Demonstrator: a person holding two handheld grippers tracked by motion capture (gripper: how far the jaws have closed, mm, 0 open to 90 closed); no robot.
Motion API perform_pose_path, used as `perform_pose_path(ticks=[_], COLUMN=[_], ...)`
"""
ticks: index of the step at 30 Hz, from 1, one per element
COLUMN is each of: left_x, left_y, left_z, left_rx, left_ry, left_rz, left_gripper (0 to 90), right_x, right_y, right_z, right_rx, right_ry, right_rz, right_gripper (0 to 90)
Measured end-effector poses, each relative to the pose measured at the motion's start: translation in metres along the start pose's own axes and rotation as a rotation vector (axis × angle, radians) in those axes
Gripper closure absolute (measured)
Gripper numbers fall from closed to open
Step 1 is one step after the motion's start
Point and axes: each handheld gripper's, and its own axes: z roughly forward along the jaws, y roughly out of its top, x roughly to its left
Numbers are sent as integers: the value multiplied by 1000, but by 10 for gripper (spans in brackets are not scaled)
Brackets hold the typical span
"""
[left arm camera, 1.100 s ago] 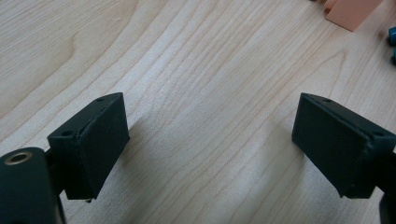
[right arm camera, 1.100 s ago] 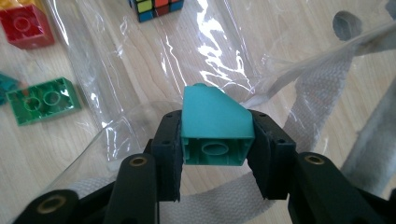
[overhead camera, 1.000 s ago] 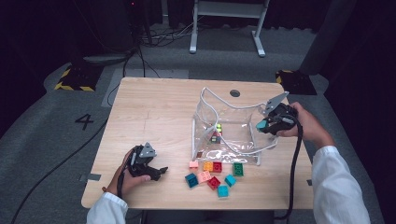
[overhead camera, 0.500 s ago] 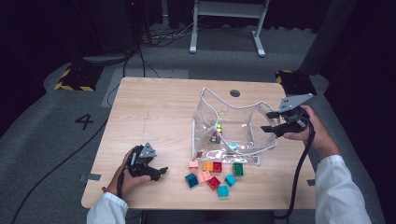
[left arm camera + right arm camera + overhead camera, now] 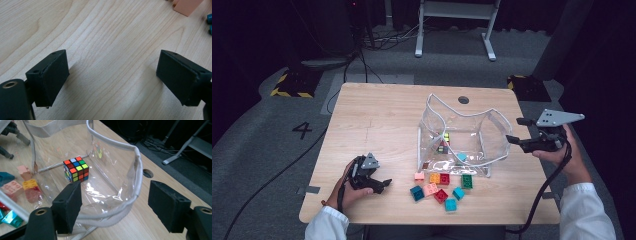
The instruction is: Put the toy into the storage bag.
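A clear plastic bag point(image 5: 482, 131) with white trim stands open on the right half of the wooden table point(image 5: 377, 115). Inside it lie a colour cube point(image 5: 443, 142) point(image 5: 76, 168) and a teal brick point(image 5: 460, 157). Several loose bricks point(image 5: 441, 195) lie in front of the bag. My right gripper point(image 5: 514, 130) point(image 5: 115, 205) hovers just right of the bag. Its jaws have just been opening and now stand open with nothing pressed between them, the bag's rim point(image 5: 138, 177) just ahead. My left gripper point(image 5: 382, 185) point(image 5: 112, 75) rests open on bare wood at the front left.
A pink brick point(image 5: 186, 6) lies just beyond the left gripper's jaws. A round cable hole point(image 5: 463, 100) sits in the tabletop behind the bag. The table's right edge is under my right hand. A white stand point(image 5: 454, 25) stands on the floor beyond the table.
My right gripper has drawn back to the right, off the bag's top edge, and its jaws have opened. The teal brick it carried now lies inside the bag. The left gripper has kept still.
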Motion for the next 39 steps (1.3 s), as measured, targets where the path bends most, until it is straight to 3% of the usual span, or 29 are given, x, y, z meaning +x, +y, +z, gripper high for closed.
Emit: perform_pose_path(ticks=[4, 10, 13, 16, 24, 31, 36, 37, 39], left_x=[0, 0, 0, 0, 0, 0, 0, 0, 0], left_y=[0, 0, 0, 0, 0, 0, 0, 0, 0], left_z=[0, 0, 0, 0, 0, 0, 0, 0, 0], left_rx=[0, 0, 0, 0, -4, -3, -3, -3, -3], left_ry=[-2, 1, 0, 1, 1, 0, -2, -2, -2], left_rz=[-1, 1, 1, 4, 2, 0, 4, 4, 4], left_gripper=[110, 110, 110, 111, 111, 111, 113, 112, 113], right_x=[7, 17, 21, 26, 46, 67, 83, 90, 97], right_y=[-16, -36, -52, -60, -84, -103, -113, -117, -121], right_z=[-12, -19, -19, -17, -5, 10, 25, 31, 38], right_rx=[-15, -42, -83, -77, -28, -18, 21, 28, 43], right_ry=[-31, -39, -11, 3, 12, 62, 92, 128, 137], right_rz=[4, 30, 74, 89, 91, 114, 97, 106, 104], right_gripper=[269, 264, 269, 276, 318, 340, 350, 362, 366])
